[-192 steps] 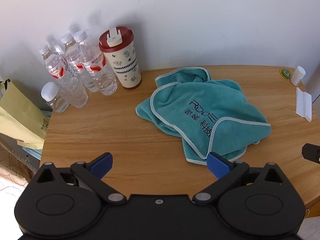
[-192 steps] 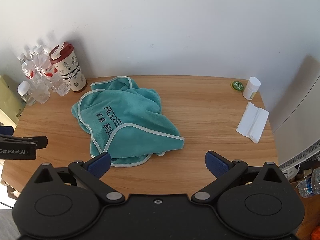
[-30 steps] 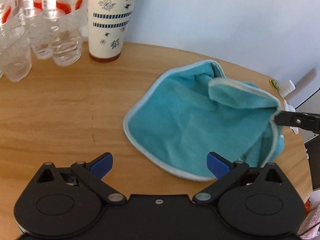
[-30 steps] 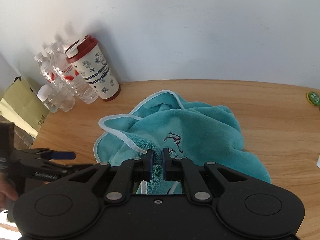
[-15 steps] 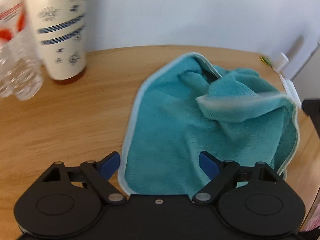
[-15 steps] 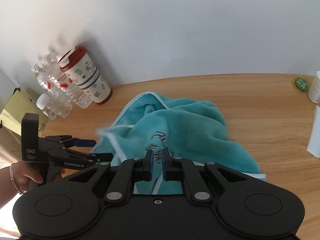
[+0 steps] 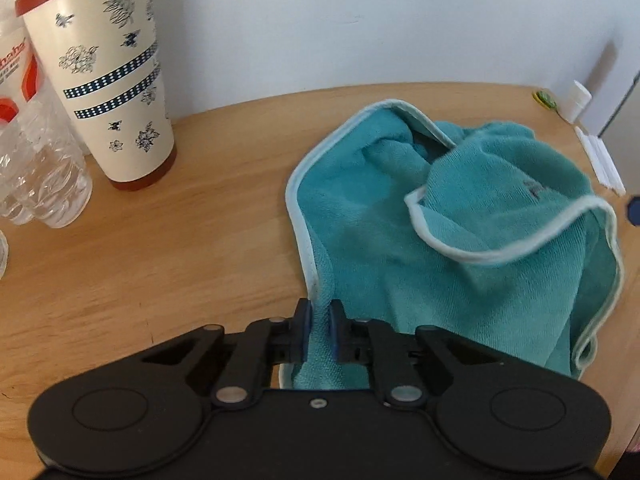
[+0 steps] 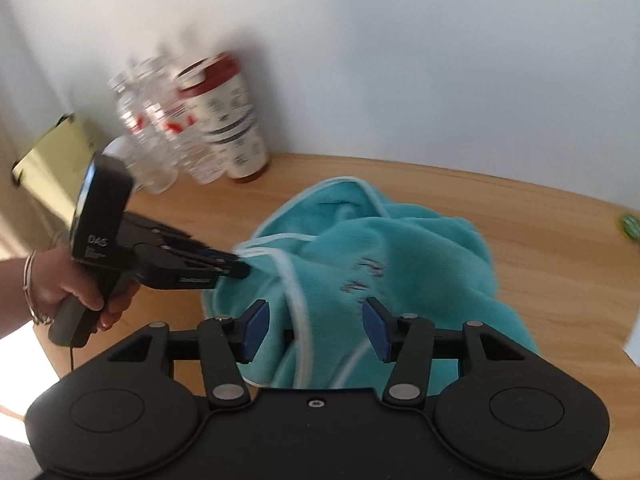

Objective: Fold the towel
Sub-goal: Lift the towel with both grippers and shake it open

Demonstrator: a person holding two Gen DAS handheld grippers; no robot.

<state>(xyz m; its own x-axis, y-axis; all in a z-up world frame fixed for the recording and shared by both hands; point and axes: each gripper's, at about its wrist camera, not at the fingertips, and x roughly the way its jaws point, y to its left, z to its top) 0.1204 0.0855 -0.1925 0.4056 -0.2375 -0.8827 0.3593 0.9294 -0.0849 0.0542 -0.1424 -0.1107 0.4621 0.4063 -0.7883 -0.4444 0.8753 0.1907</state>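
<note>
teal towel (image 7: 460, 248) bunched on wooden worktop (image 7: 160, 240), right of patterned cup (image 7: 104, 76) and clear bottles (image 7: 36, 168). left hand-held gripper (image 7: 319, 330) clamped on towel's white-piped near edge. right hand-held gripper (image 8: 314, 330) spread wide, towel fold between its pads, not pinched. right view motion-blurred.

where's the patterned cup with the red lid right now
In the left wrist view the cup stands upright at the table's far left by the wall, beside the water bottles, left of the towel.
</note>
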